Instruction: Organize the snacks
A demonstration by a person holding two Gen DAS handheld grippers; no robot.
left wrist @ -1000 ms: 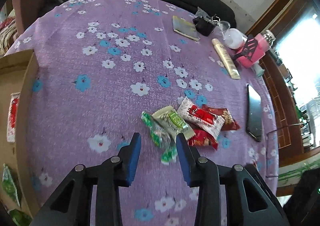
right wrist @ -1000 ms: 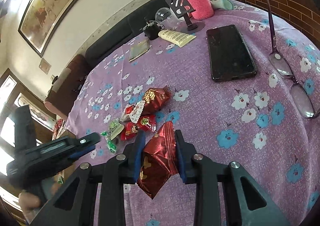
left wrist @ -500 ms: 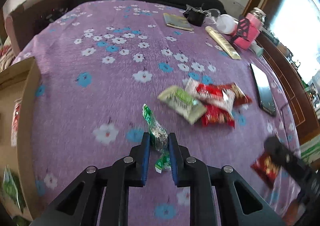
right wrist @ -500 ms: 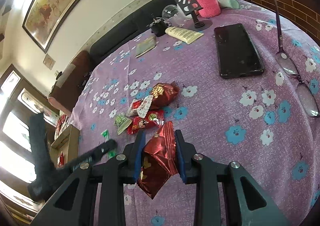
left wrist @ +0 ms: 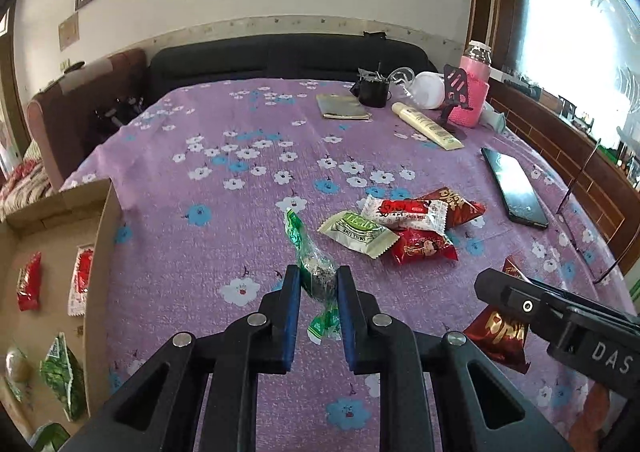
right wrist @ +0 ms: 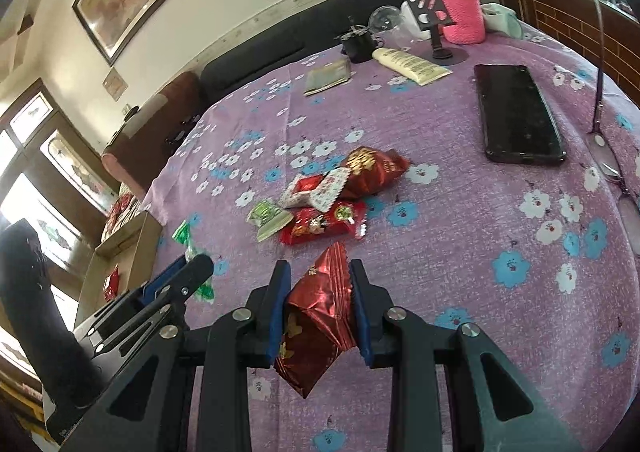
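Note:
My left gripper [left wrist: 317, 276] is shut on a green-wrapped candy [left wrist: 314, 270] and holds it above the purple flowered tablecloth [left wrist: 224, 212]. My right gripper [right wrist: 319, 272] is shut on a dark red snack packet [right wrist: 320, 316], also lifted; the packet shows in the left wrist view [left wrist: 498, 332] too. A pile of snacks lies on the cloth: a pale green packet [left wrist: 358, 233], a white-and-red packet [left wrist: 404, 210], a red packet [left wrist: 422, 248] and a dark red packet [left wrist: 456, 204]. The cardboard box [left wrist: 98, 260] at the left holds several sorted snacks.
A black phone [left wrist: 514, 186], glasses [right wrist: 608, 164], a cream tube [left wrist: 426, 125], a small notebook [left wrist: 342, 106], a pink bottle [left wrist: 474, 88] and a black phone stand [left wrist: 454, 96] lie on the far and right side of the table. A dark sofa runs behind.
My left gripper shut on the green candy and lifted it off the cloth, tilting up. My right gripper kept its hold on the dark red packet and shifted little.

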